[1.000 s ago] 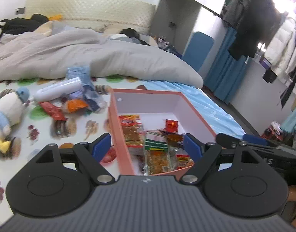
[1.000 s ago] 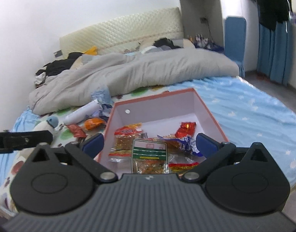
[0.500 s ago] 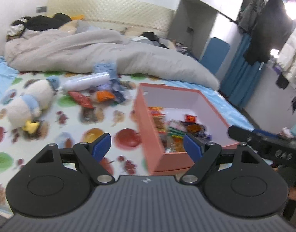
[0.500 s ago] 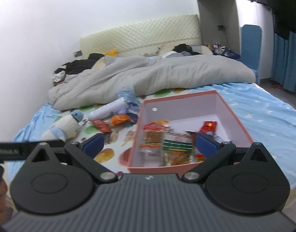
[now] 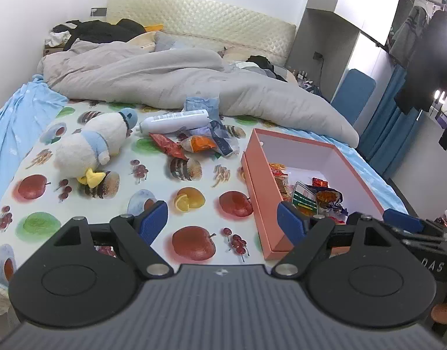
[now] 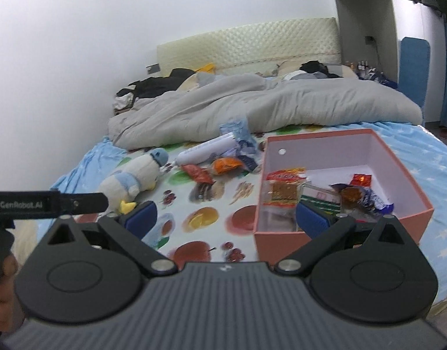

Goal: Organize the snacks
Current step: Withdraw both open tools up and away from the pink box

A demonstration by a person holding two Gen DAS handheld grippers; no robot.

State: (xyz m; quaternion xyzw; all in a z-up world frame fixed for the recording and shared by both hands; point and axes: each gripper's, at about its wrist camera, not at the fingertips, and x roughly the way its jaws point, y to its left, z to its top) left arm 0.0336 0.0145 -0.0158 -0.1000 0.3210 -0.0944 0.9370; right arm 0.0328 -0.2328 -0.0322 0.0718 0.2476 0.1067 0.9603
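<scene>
Left gripper [image 5: 222, 218] is hanging over the bed [image 5: 153, 186], fingers [image 5: 153, 218] spread wide, nothing between them. Right gripper [image 6: 224, 218] is likewise released and empty. The pink box [image 5: 261, 186] holding packed snacks [image 5: 306, 197] is lying just beyond the left gripper's right finger; loose snacks [image 5: 194, 144] are sitting farther ahead, beside a plush toy [image 5: 92, 145].

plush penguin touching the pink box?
Apart. In the left wrist view, the plush penguin lies well left of the pink box, with bare fruit-print sheet between them.
</scene>
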